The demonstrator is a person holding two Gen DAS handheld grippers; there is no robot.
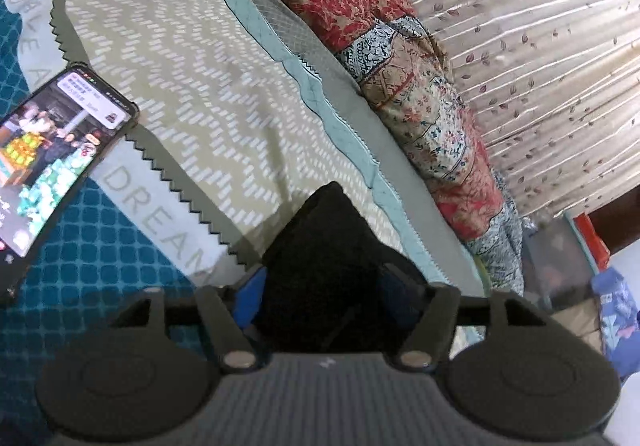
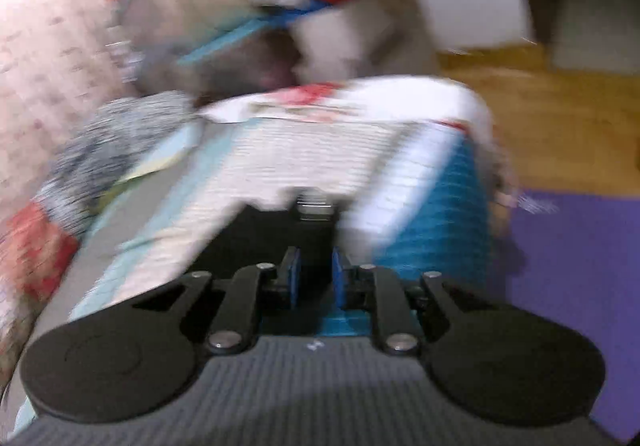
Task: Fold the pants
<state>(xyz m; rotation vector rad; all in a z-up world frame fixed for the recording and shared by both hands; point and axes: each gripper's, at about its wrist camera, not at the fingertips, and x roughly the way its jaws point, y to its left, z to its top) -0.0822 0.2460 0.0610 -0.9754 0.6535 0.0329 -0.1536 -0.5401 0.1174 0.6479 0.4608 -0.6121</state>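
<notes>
The black pants [image 1: 320, 266] bunch up between the blue pads of my left gripper [image 1: 320, 286], which is shut on them above the patterned bed cover [image 1: 180, 86]. In the blurred right wrist view, black pants fabric [image 2: 276, 238] lies between and ahead of the blue pads of my right gripper [image 2: 314, 278]. The pads stand close together with the dark cloth between them. Most of the pants are hidden by the grippers.
A phone [image 1: 52, 162] with a lit screen lies on the bed at the left. Folded floral quilts [image 1: 400, 66] line the bed's far side by a curtain [image 1: 540, 66]. The right wrist view shows the bed end [image 2: 440, 206], wooden floor [image 2: 560, 118] and a purple mat [image 2: 580, 286].
</notes>
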